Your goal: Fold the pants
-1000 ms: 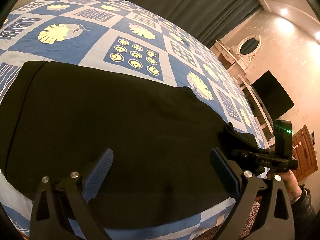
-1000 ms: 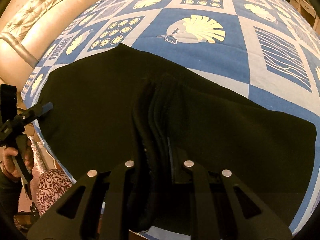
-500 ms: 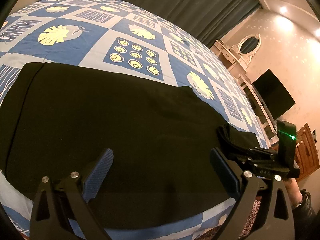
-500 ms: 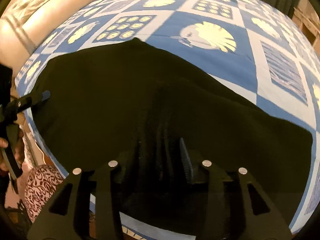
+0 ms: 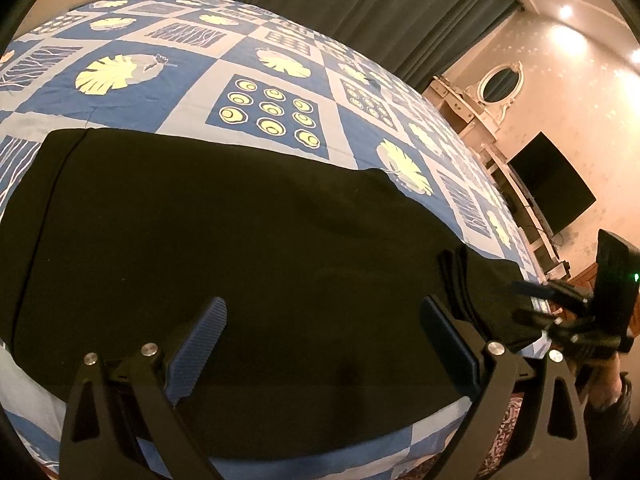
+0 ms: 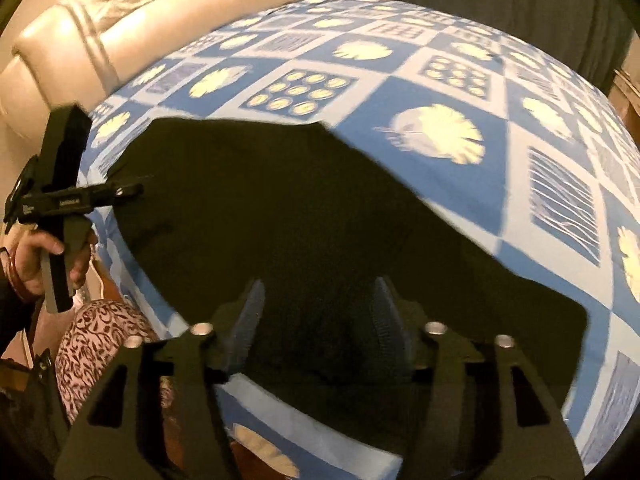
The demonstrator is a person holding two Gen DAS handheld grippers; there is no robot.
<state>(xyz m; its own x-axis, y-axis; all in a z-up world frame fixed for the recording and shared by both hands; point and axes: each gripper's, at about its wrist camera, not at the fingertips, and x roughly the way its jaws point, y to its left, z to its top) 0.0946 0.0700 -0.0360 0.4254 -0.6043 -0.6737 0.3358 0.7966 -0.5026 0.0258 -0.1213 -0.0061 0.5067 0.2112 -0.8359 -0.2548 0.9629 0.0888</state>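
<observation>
A: Where do the soft black fabric pants [image 5: 240,248] lie?

B: Flat on the blue-and-white patterned bedspread [image 5: 192,92], near its edge.

A: Your grippers?

B: Left gripper [image 5: 324,344] and right gripper [image 6: 318,320] gape wide, empty. Limp cloth sags; pinch the bunched waistband edge.

We are seeing the right wrist view smeared, so the bed [image 6: 440,92] print is blurring. We are losing the pants [image 5: 240,248] folds in blackness, and the right gripper [image 5: 532,300] is blurring too.
</observation>
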